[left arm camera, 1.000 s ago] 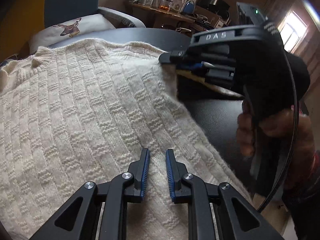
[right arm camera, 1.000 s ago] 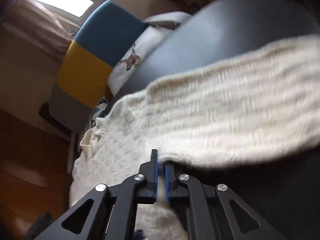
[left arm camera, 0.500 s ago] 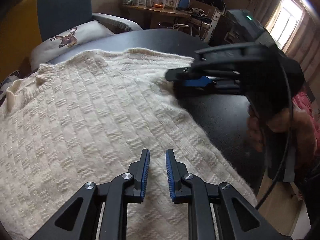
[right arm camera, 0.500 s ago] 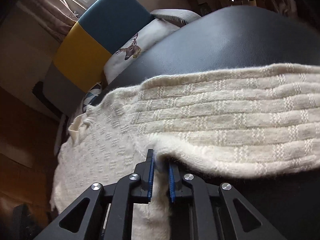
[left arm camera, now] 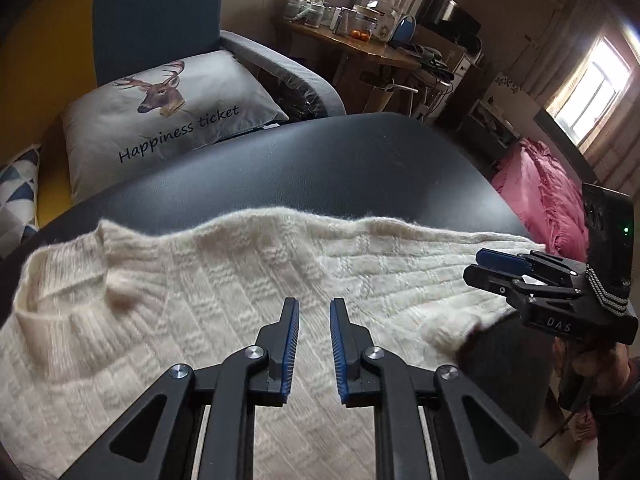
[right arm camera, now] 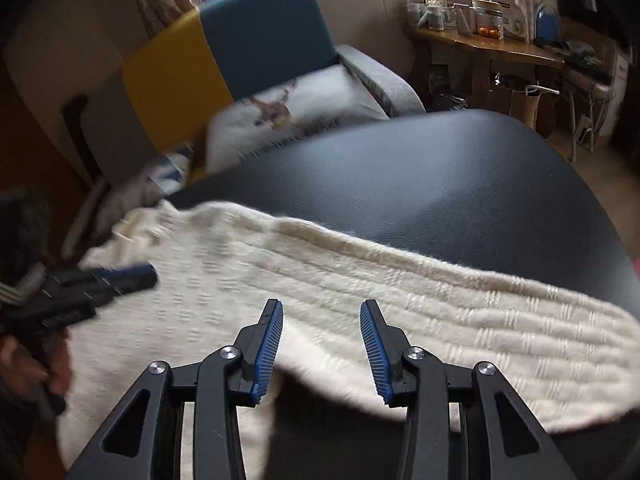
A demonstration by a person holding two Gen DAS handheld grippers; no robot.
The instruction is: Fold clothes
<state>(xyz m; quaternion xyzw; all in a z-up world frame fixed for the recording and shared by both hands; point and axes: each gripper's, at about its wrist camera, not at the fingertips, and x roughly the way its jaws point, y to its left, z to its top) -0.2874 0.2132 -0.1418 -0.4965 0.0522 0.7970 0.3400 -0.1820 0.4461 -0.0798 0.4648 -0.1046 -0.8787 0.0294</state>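
Across the black worktop lies a cream knit sweater, one sleeve folded over its body. Right gripper, which pinched that sleeve a second ago, has let go, jaws opening, nothing between them; left gripper jaws narrowly parted, closing slightly, empty.

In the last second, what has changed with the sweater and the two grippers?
The right gripper let go of the sweater: its jaws, shut on the sleeve edge a second ago, are opening and nothing is pinched between them. The sleeve now lies flat on the black table. The left gripper moved toward the collar. It stayed empty and narrowly open, closing only slightly.
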